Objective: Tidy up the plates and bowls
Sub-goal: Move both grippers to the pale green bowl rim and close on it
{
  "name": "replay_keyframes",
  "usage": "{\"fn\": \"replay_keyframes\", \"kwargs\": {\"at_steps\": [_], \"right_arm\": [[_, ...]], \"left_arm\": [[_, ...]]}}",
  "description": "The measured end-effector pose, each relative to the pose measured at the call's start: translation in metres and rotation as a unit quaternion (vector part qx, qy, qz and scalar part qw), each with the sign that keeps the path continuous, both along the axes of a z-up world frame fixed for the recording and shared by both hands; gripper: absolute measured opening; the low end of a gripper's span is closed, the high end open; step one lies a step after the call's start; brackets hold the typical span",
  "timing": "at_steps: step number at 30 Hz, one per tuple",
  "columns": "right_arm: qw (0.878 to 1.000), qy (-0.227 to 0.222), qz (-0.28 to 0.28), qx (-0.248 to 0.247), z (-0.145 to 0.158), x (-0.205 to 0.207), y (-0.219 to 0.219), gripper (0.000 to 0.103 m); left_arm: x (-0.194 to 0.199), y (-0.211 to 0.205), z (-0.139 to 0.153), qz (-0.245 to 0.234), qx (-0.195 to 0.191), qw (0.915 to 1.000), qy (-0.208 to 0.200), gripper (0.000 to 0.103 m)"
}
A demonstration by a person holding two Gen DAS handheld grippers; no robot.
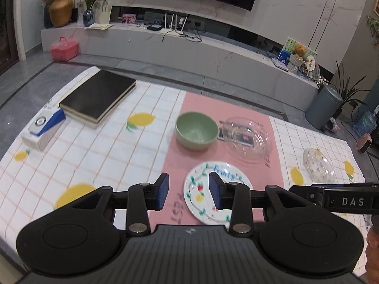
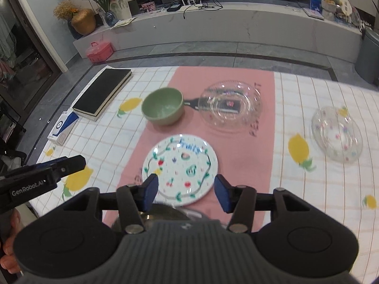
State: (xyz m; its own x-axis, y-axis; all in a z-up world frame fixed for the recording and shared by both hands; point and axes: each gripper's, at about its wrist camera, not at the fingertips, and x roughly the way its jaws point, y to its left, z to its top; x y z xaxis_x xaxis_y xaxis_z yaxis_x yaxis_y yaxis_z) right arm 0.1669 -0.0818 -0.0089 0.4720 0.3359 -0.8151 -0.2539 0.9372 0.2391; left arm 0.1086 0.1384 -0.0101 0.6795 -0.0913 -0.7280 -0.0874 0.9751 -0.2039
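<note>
A white plate painted with fruits (image 1: pixel 214 195) (image 2: pixel 180 169) lies on the pink runner (image 1: pixel 175 170) (image 2: pixel 236 156). Behind it stand a green bowl (image 1: pixel 196 130) (image 2: pixel 163 108) and a clear glass plate (image 1: pixel 248 139) (image 2: pixel 231 105). A second clear glass dish with dots (image 1: pixel 318 165) (image 2: pixel 336 133) sits on the right of the checked cloth. My left gripper (image 1: pixel 189 193) is open and empty over the plate's left edge. My right gripper (image 2: pixel 186 193) is open and empty above the plate's near edge. A shiny round object shows dimly under the right gripper (image 2: pixel 163 213).
A black book on another book (image 1: pixel 97 97) (image 2: pixel 103 93) and a blue-white box (image 1: pixel 43 126) (image 2: pixel 62 126) lie at the left of the table. The right gripper's side shows in the left view (image 1: pixel 343 200), the left gripper's in the right view (image 2: pixel 40 182).
</note>
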Motion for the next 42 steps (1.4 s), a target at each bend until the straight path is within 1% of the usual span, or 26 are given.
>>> {"fn": "replay_keyframes", "kwargs": {"at_steps": [5, 9, 14, 17, 19, 20, 24, 26, 28, 30, 31, 33, 36, 41, 42], "right_arm": [[1.0, 0.01, 0.001, -0.004, -0.008, 0.035, 0.014, 0.053], [1.0, 0.023, -0.003, 0.005, -0.018, 0.064, 0.021, 0.054], [0.999, 0.024, -0.007, 0.026, -0.031, 0.101, 0.033, 0.053], [0.999, 0.027, -0.008, 0.029, -0.041, 0.123, 0.044, 0.052], [0.999, 0.033, -0.009, 0.032, -0.049, 0.138, 0.051, 0.051], [0.999, 0.037, -0.01, 0.033, -0.054, 0.145, 0.054, 0.049], [0.997, 0.059, -0.018, 0.035, -0.074, 0.169, 0.063, 0.044], [0.997, 0.066, -0.019, 0.033, -0.082, 0.178, 0.067, 0.043], [0.997, 0.073, -0.019, 0.031, -0.09, 0.184, 0.071, 0.041], [0.996, 0.082, -0.017, 0.033, -0.097, 0.191, 0.075, 0.034], [0.996, 0.086, -0.018, 0.033, -0.1, 0.192, 0.077, 0.033], [0.995, 0.093, -0.018, 0.032, -0.105, 0.197, 0.079, 0.027], [0.994, 0.099, -0.02, 0.03, -0.111, 0.201, 0.082, 0.024], [0.993, 0.107, -0.022, 0.034, -0.117, 0.205, 0.084, 0.019], [0.993, 0.108, -0.022, 0.035, -0.118, 0.206, 0.084, 0.017]], "left_arm": [[0.025, 0.018, -0.007, -0.003, -0.01, 0.9999, -0.003, 0.043], [0.046, 0.032, -0.016, -0.006, -0.019, 0.9998, -0.005, 0.043], [0.073, 0.054, -0.029, 0.01, -0.051, 0.9985, -0.015, 0.043], [0.09, 0.063, -0.04, 0.018, -0.066, 0.9975, -0.016, 0.044], [0.1, 0.067, -0.048, 0.019, -0.081, 0.9964, -0.015, 0.044], [0.106, 0.067, -0.053, 0.017, -0.092, 0.9955, -0.015, 0.044], [0.127, 0.066, -0.071, 0.019, -0.128, 0.9916, -0.001, 0.044], [0.136, 0.062, -0.08, 0.018, -0.139, 0.9901, 0.007, 0.044], [0.145, 0.057, -0.087, 0.015, -0.144, 0.9894, 0.016, 0.044], [0.154, 0.053, -0.094, 0.015, -0.146, 0.9888, 0.026, 0.044], [0.158, 0.052, -0.096, 0.016, -0.145, 0.9888, 0.031, 0.044], [0.164, 0.051, -0.102, 0.016, -0.141, 0.989, 0.04, 0.043], [0.172, 0.05, -0.107, 0.018, -0.138, 0.9888, 0.053, 0.039], [0.18, 0.045, -0.111, 0.018, -0.13, 0.9892, 0.065, 0.026], [0.181, 0.043, -0.112, 0.02, -0.125, 0.9897, 0.066, 0.025]]}}
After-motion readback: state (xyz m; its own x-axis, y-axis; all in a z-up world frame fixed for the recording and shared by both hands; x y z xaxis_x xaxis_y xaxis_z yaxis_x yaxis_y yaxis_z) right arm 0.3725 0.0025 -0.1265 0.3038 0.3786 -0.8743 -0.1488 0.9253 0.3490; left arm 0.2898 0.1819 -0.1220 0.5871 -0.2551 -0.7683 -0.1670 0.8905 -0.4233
